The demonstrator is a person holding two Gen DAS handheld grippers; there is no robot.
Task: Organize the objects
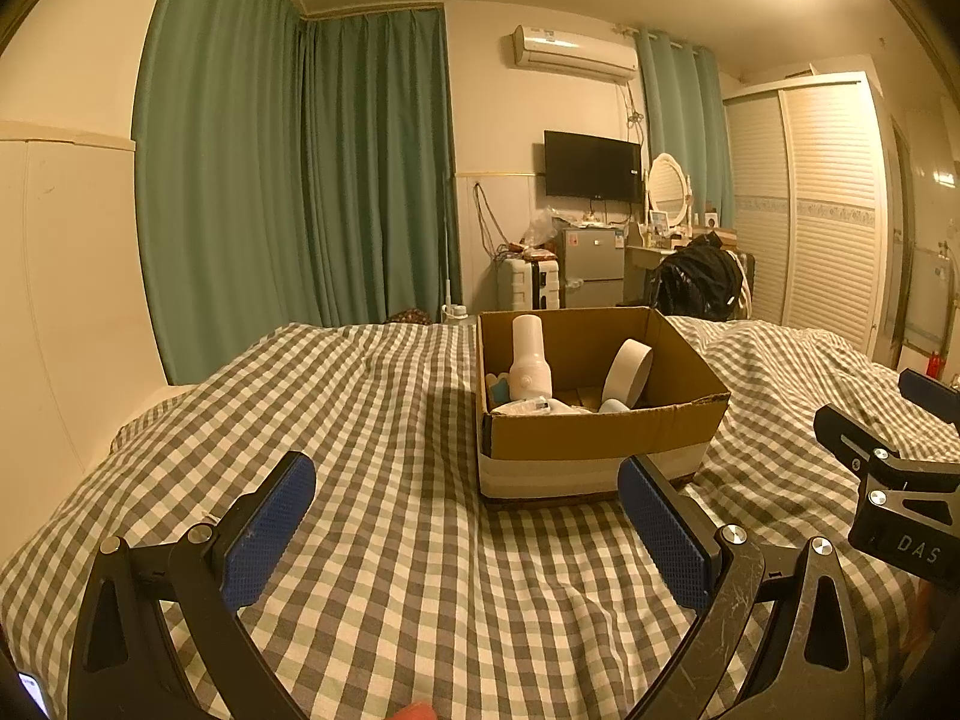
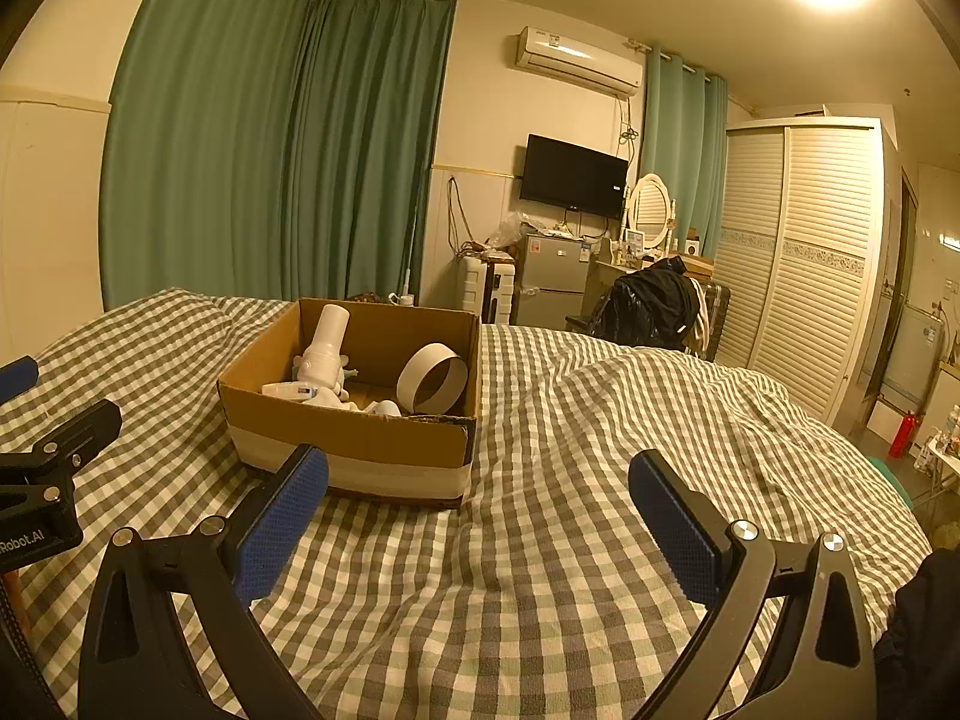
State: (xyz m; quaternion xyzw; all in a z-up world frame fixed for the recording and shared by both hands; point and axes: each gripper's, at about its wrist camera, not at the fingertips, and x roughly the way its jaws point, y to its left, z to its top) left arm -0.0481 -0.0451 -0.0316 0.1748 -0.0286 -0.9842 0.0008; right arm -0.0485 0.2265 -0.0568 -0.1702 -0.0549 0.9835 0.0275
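An open cardboard box [image 1: 600,438] [image 2: 354,438] stands on the checked bed cover. Inside it are an upright white bottle [image 1: 529,360] [image 2: 327,348], a white tape ring [image 1: 627,372] [image 2: 432,387] leaning on its edge, and a few small white items [image 1: 528,407] [image 2: 288,389]. My left gripper [image 1: 468,480] is open and empty, just short of the box's near wall. My right gripper [image 2: 480,480] is open and empty, beside the box's right front corner. Each gripper shows at the edge of the other's view: the right one [image 1: 888,468], the left one [image 2: 42,462].
The grey-and-white checked bed cover [image 1: 360,528] [image 2: 600,480] is rumpled, with a raised fold [image 2: 660,378] at the right. Beyond the bed are green curtains [image 1: 288,180], a small fridge [image 1: 591,267], a chair with a black jacket [image 1: 699,282] and a white wardrobe [image 2: 804,252].
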